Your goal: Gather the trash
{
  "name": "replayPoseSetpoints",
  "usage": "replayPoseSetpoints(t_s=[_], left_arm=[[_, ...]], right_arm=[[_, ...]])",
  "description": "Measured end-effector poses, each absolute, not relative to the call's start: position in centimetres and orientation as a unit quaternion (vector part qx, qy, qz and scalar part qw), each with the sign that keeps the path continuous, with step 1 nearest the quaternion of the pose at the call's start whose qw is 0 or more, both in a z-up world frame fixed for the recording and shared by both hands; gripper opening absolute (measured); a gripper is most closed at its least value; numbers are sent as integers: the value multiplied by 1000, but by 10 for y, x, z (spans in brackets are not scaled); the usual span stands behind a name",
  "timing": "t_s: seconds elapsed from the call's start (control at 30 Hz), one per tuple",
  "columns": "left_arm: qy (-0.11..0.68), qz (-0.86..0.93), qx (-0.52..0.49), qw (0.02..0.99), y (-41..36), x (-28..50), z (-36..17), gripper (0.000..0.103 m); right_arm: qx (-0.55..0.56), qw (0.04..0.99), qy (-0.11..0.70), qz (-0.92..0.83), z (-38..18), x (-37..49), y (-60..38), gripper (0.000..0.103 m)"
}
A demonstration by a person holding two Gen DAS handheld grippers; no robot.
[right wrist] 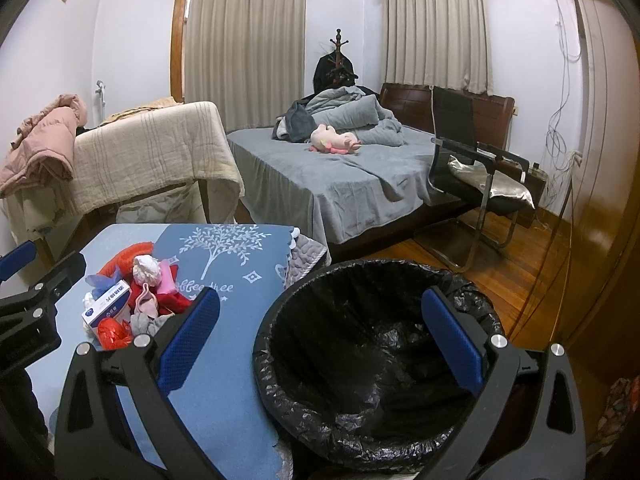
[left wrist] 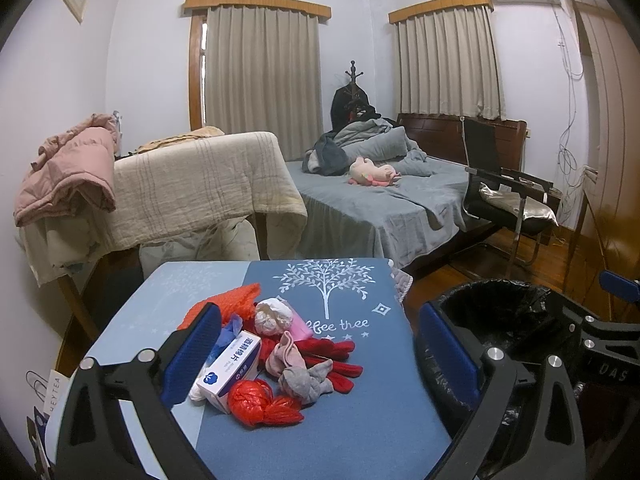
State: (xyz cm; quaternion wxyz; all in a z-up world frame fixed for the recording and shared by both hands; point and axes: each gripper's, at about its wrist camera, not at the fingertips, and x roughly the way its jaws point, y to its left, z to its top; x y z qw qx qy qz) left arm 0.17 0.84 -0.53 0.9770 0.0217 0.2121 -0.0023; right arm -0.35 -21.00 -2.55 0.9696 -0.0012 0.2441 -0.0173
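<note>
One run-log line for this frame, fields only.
left claw: open, empty | right claw: open, empty | trash pile: on table, untouched | bin: black liner, beside table

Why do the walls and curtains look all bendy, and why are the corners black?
Left wrist view: the fisheye lens bows the curtains and blacks out the corners. Right wrist view: same bending; the wooden floor shines with glare, and the bin looks very dark inside.

A glossy crinkled black plastic liner (right wrist: 360, 360) lines the bin; the table (left wrist: 360, 400) wears matt blue cloth; far right, the wooden floor (right wrist: 540, 272) shines.
</note>
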Motion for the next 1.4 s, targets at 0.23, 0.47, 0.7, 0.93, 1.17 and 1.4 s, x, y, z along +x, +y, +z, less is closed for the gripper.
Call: replayPoseSetpoints(t_s=[0.23, 0.47, 0.7, 0.93, 1.17, 1.4], left_arm=[[213, -3, 21, 977, 8, 2, -5, 97], [214, -4, 21, 977, 11, 3, -7, 97], [214, -2, 20, 977, 10, 1, -3, 97], [214, -2, 21, 977, 10, 1, -3, 97], [214, -2, 20, 977, 10, 1, -3, 97], [215, -3, 19, 977, 11, 2, -3, 97]], right_arm=[[-1, 970, 244, -18, -26, -4, -210, 98], [-1, 969, 245, -17, -26, -3, -210, 98], [-1, 969, 246, -17, -27, -3, -209, 98], [-1, 969, 247, -17, -27, -3, -208, 98], [-1, 969, 247, -17, -28, -2, -208, 98], [-1, 969, 248, -17, -25, -1, -208, 98]])
